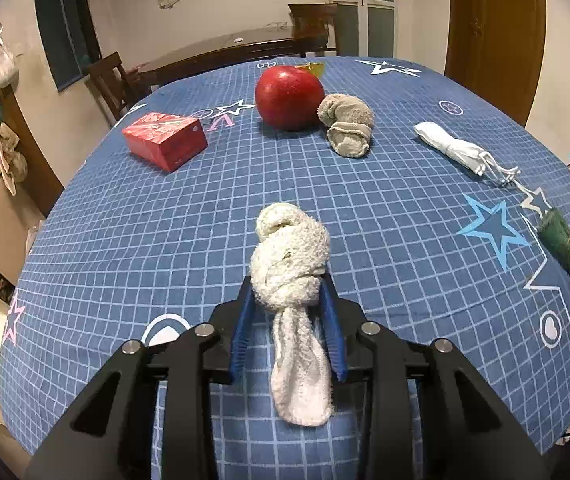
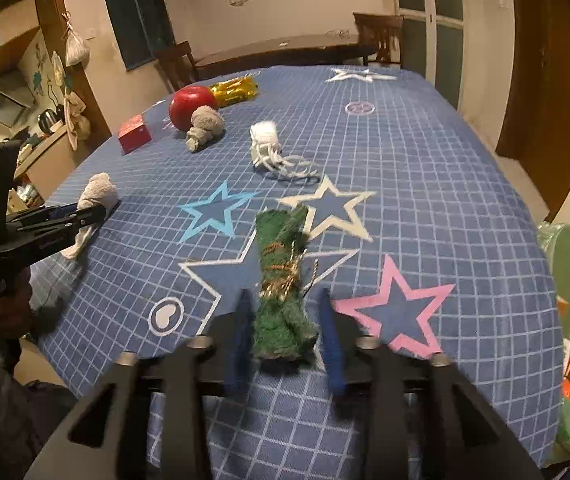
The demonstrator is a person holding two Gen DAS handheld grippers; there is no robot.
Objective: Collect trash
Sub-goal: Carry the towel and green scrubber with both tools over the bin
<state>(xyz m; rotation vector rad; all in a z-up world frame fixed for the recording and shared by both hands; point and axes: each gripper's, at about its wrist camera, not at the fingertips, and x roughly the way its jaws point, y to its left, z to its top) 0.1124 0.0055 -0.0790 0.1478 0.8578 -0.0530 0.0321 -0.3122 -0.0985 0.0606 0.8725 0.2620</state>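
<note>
Cream walls, a wooden door (image 1: pixel 493 20) and a dark dining table (image 1: pixel 237 50) stand behind the worktop (image 1: pixel 125 240), which wears a blue grid cloth with stars. Beyond the red apple (image 1: pixel 289 98) lies gold foil; left of it a red box (image 1: pixel 165 140); right, a grey sock (image 1: pixel 347 124). Nearer than the apple, the left gripper (image 1: pixel 288 292) lightly brackets a white knotted sock (image 1: pixel 289 272). The right gripper (image 2: pixel 285 300) stands open around a green bundle (image 2: pixel 281 280) on the cloth.

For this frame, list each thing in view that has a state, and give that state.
left gripper: closed around knotted white cloth, which rests on the tablecloth
right gripper: open, pads clear of green bundle lying between them
grey cloth: knotted, touching apple
white mask: rolled, lying free
red box: closed
</note>
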